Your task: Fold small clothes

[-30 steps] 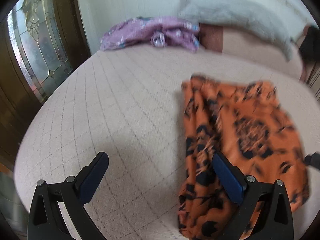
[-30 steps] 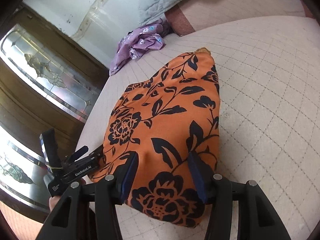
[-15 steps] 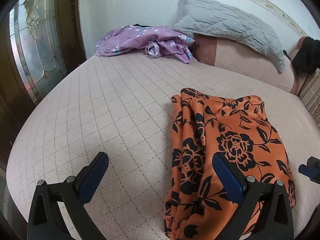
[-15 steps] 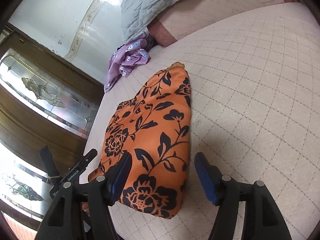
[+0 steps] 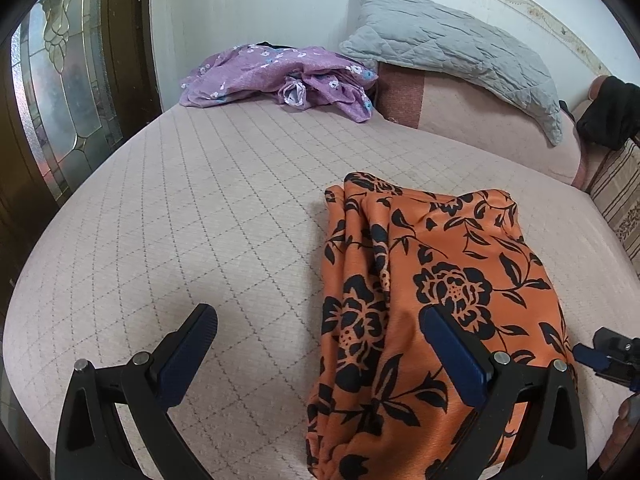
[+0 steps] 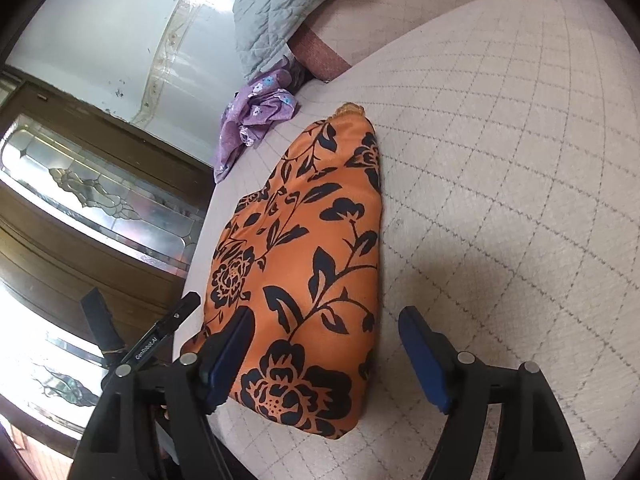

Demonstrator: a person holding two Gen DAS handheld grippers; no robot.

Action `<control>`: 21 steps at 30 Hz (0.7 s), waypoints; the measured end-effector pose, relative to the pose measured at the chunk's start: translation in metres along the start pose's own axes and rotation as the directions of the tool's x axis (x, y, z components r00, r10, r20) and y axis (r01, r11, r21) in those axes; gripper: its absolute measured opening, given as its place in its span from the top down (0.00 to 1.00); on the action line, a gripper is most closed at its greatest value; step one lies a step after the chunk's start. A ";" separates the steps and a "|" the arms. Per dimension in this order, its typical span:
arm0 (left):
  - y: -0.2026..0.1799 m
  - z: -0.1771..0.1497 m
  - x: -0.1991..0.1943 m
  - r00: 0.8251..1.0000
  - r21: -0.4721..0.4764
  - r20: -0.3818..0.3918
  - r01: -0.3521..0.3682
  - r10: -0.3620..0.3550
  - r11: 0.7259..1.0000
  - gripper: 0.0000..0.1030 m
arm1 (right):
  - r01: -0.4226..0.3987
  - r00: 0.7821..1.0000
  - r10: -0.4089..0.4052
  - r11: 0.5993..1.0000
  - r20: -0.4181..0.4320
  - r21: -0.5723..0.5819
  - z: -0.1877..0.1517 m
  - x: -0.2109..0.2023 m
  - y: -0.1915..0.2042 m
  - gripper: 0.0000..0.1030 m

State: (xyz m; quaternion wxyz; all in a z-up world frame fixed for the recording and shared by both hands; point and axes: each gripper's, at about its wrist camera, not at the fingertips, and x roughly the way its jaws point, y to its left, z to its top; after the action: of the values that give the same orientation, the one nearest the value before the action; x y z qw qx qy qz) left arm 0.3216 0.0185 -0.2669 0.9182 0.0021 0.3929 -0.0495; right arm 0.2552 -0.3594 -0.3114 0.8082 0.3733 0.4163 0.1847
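Note:
An orange garment with black flowers (image 5: 440, 248) lies folded into a long bundle on the pink quilted bed (image 5: 200, 200). My left gripper (image 5: 318, 316) hangs open above the bundle's near left edge, one finger over the cloth and the other over bare quilt. In the right wrist view the same garment (image 6: 312, 220) stretches away from my right gripper (image 6: 325, 316). Its jaws are opening and straddle the near end of the cloth without pressing on it. Each gripper shows at the edge of the other's view: the right gripper (image 5: 600, 352), the left gripper (image 6: 160, 336).
A crumpled purple flowered garment (image 5: 276, 76) lies at the far end of the bed, beside a grey quilted pillow (image 5: 452, 44). A wooden door with leaded glass (image 5: 60, 100) stands on the left. Something dark (image 5: 612, 112) sits at the far right.
My right gripper's jaws have spread apart and let go of the orange cloth, which now rests flat on the bed. The left gripper stays open and has barely moved.

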 end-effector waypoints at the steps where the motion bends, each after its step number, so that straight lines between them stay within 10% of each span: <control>1: -0.001 0.000 0.001 1.000 -0.001 -0.004 0.004 -0.004 1.000 0.00 | -0.001 1.000 0.001 1.000 -0.002 0.003 0.000 0.001 -0.001 0.25; 21: -0.014 -0.002 0.017 0.993 -0.014 -0.094 0.071 -0.072 0.997 0.00 | -0.043 0.999 0.044 0.999 -0.032 0.021 -0.003 0.023 -0.010 0.24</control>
State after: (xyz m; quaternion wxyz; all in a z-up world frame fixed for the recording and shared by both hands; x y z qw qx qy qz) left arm 0.3310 0.0027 -0.2798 0.8962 -0.0145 0.4362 -0.0802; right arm 0.2659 -0.3504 -0.3325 0.7934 0.3873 0.4230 0.2042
